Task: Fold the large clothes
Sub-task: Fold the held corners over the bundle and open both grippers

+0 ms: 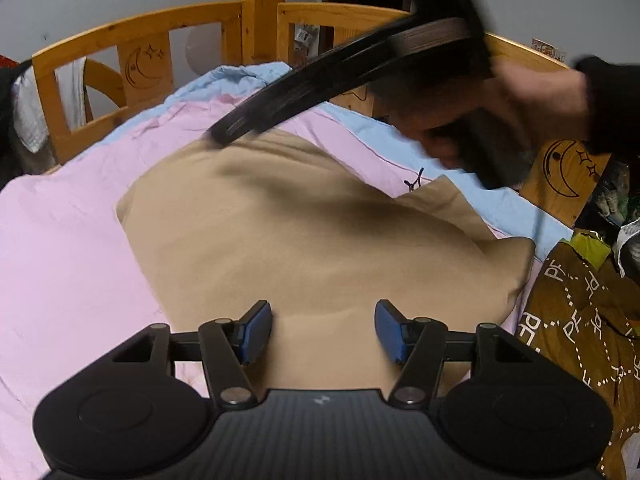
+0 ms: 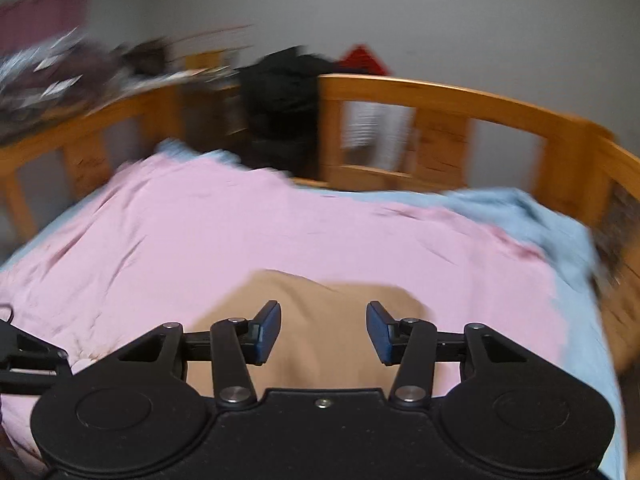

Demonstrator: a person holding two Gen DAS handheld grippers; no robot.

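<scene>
A tan garment (image 1: 304,236) lies folded and flat on a pink sheet (image 1: 68,248) on the bed. My left gripper (image 1: 323,332) is open and empty, just above the garment's near edge. The right gripper's body (image 1: 320,80), blurred, hovers over the garment's far edge, held by a hand (image 1: 520,112). In the right wrist view my right gripper (image 2: 323,330) is open and empty above a corner of the tan garment (image 2: 328,320). The pink sheet (image 2: 240,232) spreads beyond it.
A wooden bed rail (image 1: 132,40) runs round the bed's far side, also in the right wrist view (image 2: 460,96). A blue blanket (image 2: 532,220) lies along the edge. A brown patterned quilt (image 1: 580,320) sits at right. Dark clothing (image 2: 280,104) hangs on the rail.
</scene>
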